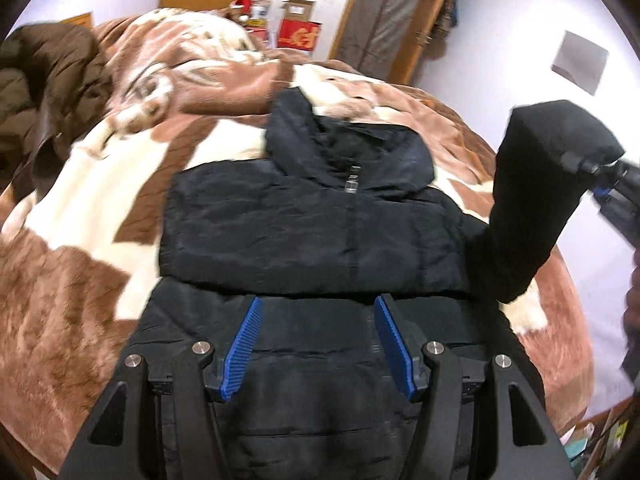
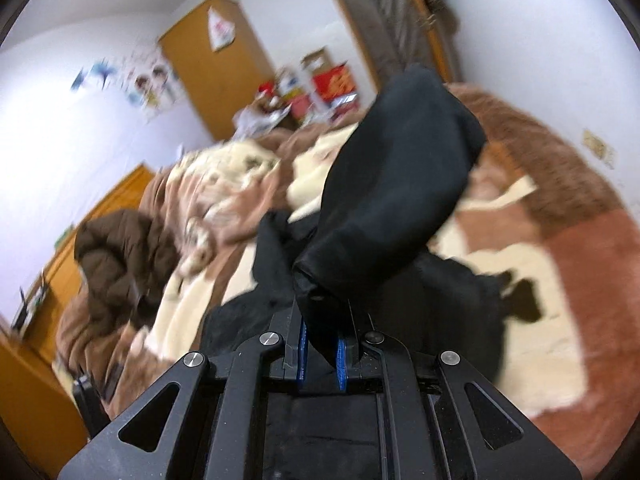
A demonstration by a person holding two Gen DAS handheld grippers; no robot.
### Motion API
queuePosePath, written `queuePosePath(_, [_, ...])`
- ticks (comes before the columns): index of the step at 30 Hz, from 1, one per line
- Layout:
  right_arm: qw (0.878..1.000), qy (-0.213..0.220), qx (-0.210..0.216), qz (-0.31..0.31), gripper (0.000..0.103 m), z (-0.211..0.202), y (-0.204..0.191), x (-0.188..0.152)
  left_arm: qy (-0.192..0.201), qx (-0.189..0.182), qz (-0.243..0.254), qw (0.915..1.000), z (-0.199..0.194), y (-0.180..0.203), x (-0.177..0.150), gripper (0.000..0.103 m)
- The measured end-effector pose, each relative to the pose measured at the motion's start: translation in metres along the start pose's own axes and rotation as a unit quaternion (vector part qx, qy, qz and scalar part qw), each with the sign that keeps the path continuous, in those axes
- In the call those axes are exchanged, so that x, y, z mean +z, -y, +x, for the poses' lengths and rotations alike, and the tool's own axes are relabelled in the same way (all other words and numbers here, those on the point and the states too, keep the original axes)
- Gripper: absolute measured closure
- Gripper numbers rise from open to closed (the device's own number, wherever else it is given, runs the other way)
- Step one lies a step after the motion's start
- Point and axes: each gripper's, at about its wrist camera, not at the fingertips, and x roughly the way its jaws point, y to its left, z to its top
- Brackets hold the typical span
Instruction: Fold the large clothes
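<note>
Spread across the middle of the left wrist view, the black jacket (image 1: 320,232) lies face up on a brown-and-cream blanket (image 1: 80,264). Its hood (image 1: 352,148) points toward the top of the frame, and its zipper runs down the centre. One sleeve is folded flat across the chest, making a straight lower edge. The other sleeve (image 1: 532,200) is lifted off the bed at the right of the frame, standing up as a dark tube.

The right gripper (image 2: 322,352) is clamped on this sleeve's cuff (image 2: 320,292); in the right wrist view the sleeve rises from bottom centre toward the upper right. That view is tilted and blurred.

The left gripper (image 1: 320,344) hovers at bottom centre above the jacket's lower half, its blue pads (image 1: 242,352) apart with nothing between them, angled downward.

A brown coat (image 1: 44,92) is heaped at the upper left.
</note>
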Motion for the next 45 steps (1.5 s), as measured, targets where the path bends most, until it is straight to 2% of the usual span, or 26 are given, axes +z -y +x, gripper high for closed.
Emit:
queuePosePath(5, [0.998,-0.059,0.009,-0.021,0.092,0.063,-0.023,-0.029,-0.003,0.016,-0.037,0.9992,0.005,-0.038,-0.009,0.042])
queuePosePath(9, [0.992,-0.121,0.013,-0.022,0.087,0.123,-0.025,-0.056,-0.011,0.026,-0.055,0.9981,0.014,-0.061,-0.014,0.042])
queuePosePath(11, [0.990,-0.142,0.020,-0.014,0.077,0.143,-0.022,-0.068,-0.015,0.029,-0.060,0.9977,0.018,-0.068,-0.016,0.042])
queuePosePath(13, [0.987,-0.159,0.028,-0.011,0.063,0.159,-0.021,-0.079,-0.019,0.030,-0.062,0.9975,0.021,-0.072,-0.016,0.042])
queuePosePath(15, [0.986,-0.159,0.039,-0.020,0.051,0.158,-0.026,-0.081,-0.021,0.029,-0.061,0.9975,0.023,-0.073,-0.014,0.042])
queuePosePath(16, [0.986,-0.157,0.045,-0.024,0.049,0.155,-0.029,-0.081,-0.020,0.028,-0.061,0.9976,0.024,-0.072,-0.011,0.042])
queuePosePath(19, [0.987,-0.136,0.077,-0.042,0.045,0.131,-0.038,-0.073,-0.013,0.024,-0.054,0.9982,0.025,-0.063,-0.001,0.036])
queuePosePath(22, [0.989,-0.104,0.088,-0.054,0.043,0.108,-0.036,-0.064,-0.007,0.019,-0.035,0.9992,0.028,-0.046,0.013,0.036])
queuePosePath(25, [0.994,-0.066,0.060,-0.064,0.043,0.080,-0.011,-0.056,-0.004,0.012,-0.014,0.9998,0.038,-0.024,0.028,0.035])
queuePosePath(28, [0.998,-0.044,-0.002,-0.052,0.043,0.062,0.034,-0.050,-0.004,0.000,0.017,0.9998,0.057,0.005,0.042,0.035])
queuePosePath(31, [0.997,-0.046,-0.064,-0.013,0.044,0.061,0.084,-0.050,-0.002,-0.011,0.048,0.9988,0.081,0.031,0.054,0.035])
queuePosePath(33, [0.994,-0.049,-0.094,0.008,0.060,0.065,0.110,-0.048,0.001,-0.004,0.064,0.9980,0.104,0.040,0.061,0.039])
queuePosePath(35, [0.992,-0.053,-0.114,0.014,0.062,0.076,0.126,-0.047,-0.017,0.026,0.072,0.9969,0.132,0.040,0.061,0.059])
queuePosePath(36, [0.991,-0.058,-0.117,0.016,0.063,0.081,0.132,-0.047,-0.042,0.042,0.061,0.9964,0.150,0.033,0.058,0.061])
queuePosePath(39, [0.988,-0.092,-0.125,0.004,0.063,0.111,0.143,-0.057,-0.062,0.032,0.034,0.9970,0.176,0.013,0.046,0.060])
queuePosePath(41, [0.985,-0.109,-0.136,-0.008,0.065,0.127,0.149,-0.066,-0.053,0.040,0.052,0.9964,0.179,0.017,0.041,0.060])
queuePosePath(43, [0.983,-0.109,-0.144,-0.021,0.065,0.134,0.153,-0.073,-0.051,0.053,0.068,0.9950,0.181,0.023,0.037,0.060])
queuePosePath(45, [0.982,-0.114,-0.148,-0.022,0.065,0.137,0.153,-0.071,-0.056,0.054,0.065,0.9949,0.182,0.024,0.038,0.060])
